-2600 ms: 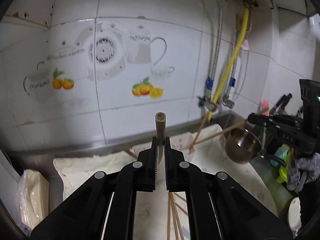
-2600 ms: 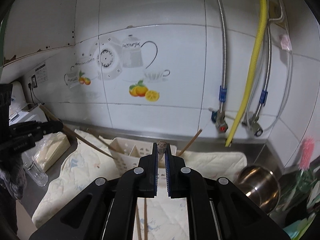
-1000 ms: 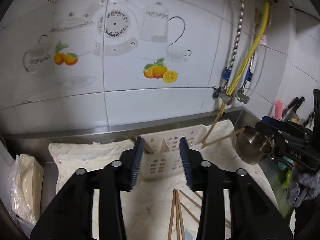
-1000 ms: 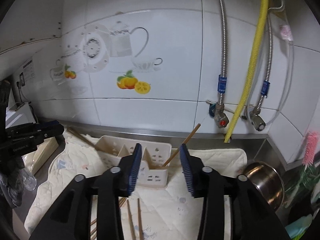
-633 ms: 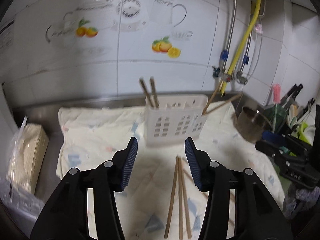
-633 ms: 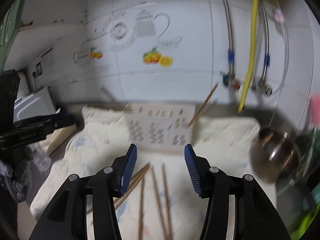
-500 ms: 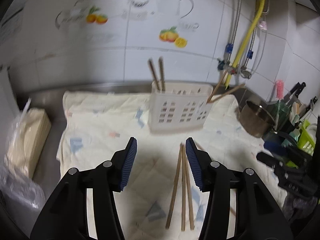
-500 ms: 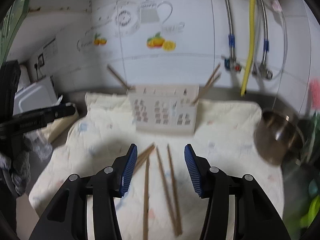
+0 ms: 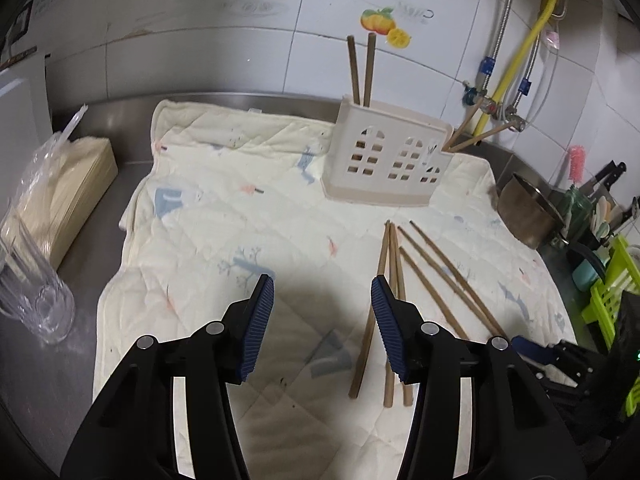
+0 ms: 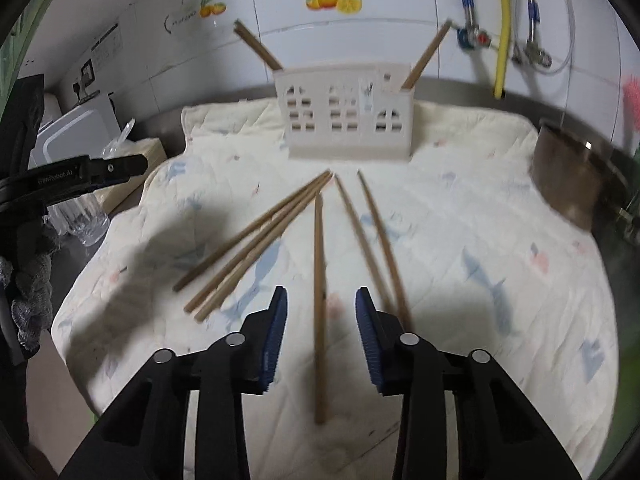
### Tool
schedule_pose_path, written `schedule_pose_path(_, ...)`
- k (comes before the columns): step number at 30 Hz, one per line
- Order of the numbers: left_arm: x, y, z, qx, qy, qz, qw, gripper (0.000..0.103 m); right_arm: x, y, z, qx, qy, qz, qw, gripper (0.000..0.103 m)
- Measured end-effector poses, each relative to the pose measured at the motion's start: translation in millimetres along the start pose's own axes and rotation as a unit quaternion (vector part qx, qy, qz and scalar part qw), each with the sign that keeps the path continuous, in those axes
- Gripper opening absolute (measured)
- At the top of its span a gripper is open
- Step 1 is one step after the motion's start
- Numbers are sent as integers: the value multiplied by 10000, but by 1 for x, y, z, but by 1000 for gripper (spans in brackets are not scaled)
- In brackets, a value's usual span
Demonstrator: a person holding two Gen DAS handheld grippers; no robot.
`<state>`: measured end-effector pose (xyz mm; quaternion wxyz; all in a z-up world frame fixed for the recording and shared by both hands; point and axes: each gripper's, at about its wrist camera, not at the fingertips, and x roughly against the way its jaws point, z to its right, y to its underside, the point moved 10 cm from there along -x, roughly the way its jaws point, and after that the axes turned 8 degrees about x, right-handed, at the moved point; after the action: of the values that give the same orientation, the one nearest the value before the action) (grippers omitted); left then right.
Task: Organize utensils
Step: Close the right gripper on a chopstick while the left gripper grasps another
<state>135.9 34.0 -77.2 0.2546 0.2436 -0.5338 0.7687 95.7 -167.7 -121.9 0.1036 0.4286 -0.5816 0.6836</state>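
A: Fig. legend. Six loose chopsticks [image 10: 319,280] lie on the quilted mat [image 10: 500,240] before the caddy [image 10: 350,128]. How will they handle?

B: Light, stiff, thin, likely to roll; we'd pinch mid-shaft. Right gripper [image 10: 320,336] straddles one stick, jaws apart, empty. Left gripper [image 9: 322,328] likewise apart, w/ nothing held.

A: Vs. earlier?

B: Both then clamped a chopstick over the caddy; four now stand in it.
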Motion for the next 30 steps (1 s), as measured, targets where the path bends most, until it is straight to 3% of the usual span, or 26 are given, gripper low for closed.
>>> schedule_pose_path(5,-2,6,-4,29,-16,-62,10000,51,-12,16,-5,-121,-83,-177,9997,22)
schedule_pose_path(16,-9,23,-7,2,-4,-233,9997,51,-24,29,-3,-113,17,-372,9992,12)
schedule_pose_path(30,-21,48,12,-382,168,-480,9980,48,-27,32,-3,35,187,-335,9993,7)
